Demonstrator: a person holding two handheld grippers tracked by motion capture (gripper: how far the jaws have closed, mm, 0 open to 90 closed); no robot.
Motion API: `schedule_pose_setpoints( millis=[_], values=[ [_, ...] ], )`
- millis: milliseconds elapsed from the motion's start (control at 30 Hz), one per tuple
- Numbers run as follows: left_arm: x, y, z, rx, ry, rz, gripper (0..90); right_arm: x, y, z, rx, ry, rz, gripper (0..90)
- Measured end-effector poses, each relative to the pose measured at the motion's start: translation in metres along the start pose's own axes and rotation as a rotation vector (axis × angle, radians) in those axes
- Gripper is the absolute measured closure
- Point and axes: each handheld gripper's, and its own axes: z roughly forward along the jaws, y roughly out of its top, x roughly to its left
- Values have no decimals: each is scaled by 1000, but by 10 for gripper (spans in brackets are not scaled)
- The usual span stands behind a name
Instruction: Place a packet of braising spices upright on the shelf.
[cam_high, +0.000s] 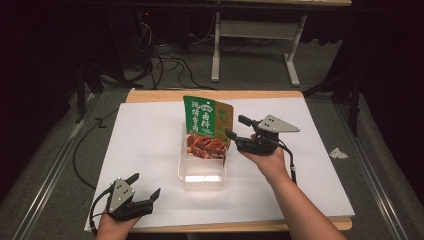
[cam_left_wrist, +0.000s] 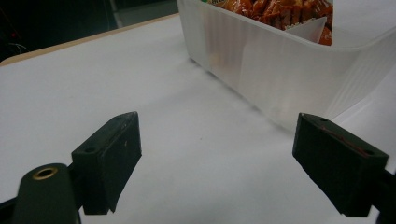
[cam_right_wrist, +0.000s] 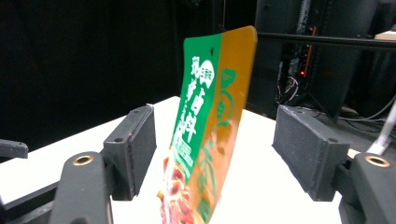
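Snack pouch (cam_high: 206, 127): green and orange printed packet, standing on end in the far part of a clear plastic bin (cam_high: 201, 178). It leans slightly toward the far side, its top well above the bin rim. In the right gripper view the pouch (cam_right_wrist: 205, 135) is seen edge-on, between the two fingers but apart from both pads.

Clear plastic bin: translucent, ribbed walls, set at the middle of the tabletop (cam_high: 150, 145), which is covered in white paper. The near part of the bin looks empty.

Right gripper (cam_high: 235, 127): held just right of the pouch, fingers (cam_right_wrist: 133, 149) spread wide on either side of the packet, pressing on nothing.

Left gripper (cam_high: 145, 187): at the near left edge of the tabletop, well apart from the bin, fingers (cam_left_wrist: 109, 156) apart and empty, pointing toward the bin wall (cam_left_wrist: 261, 65).

Crumpled scrap (cam_high: 338, 153): white, on the floor right of the tabletop.

Risk, as judged: the pouch is unsupported by any grip and stands tall on a narrow base, so it may tip over the far rim or slump down into the bin. A brush from either right finger on withdrawal would be the likely cause. The light bin could also slide on the paper if nudged.
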Motion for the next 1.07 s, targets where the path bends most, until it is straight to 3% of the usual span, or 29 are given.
schedule_pose_setpoints(
  millis=[267, 500, 700, 800, 900, 1067],
  values=[
    [-1, 1, 4, 5, -7, 1, 160, -8, -11, -31, 21, -50, 9, 221],
    [-2, 2, 7, 10, -15, 5, 160, -15, -31, -79, 67, -148, -24, 198],
    [-3, 2, 9, 13, -17, 5, 160, -23, -51, -126, 75, -205, 17, 167],
    [-4, 2, 9, 16, -19, 8, 160, -24, -67, -145, 83, -241, 15, 154],
    [-4, 2, 10, 20, -23, 10, 160, -26, -78, -151, 108, -245, 17, 154],
    [-6, 3, 10, 18, -21, 13, 160, -30, -82, -147, 117, -253, 35, 155]
  ],
)
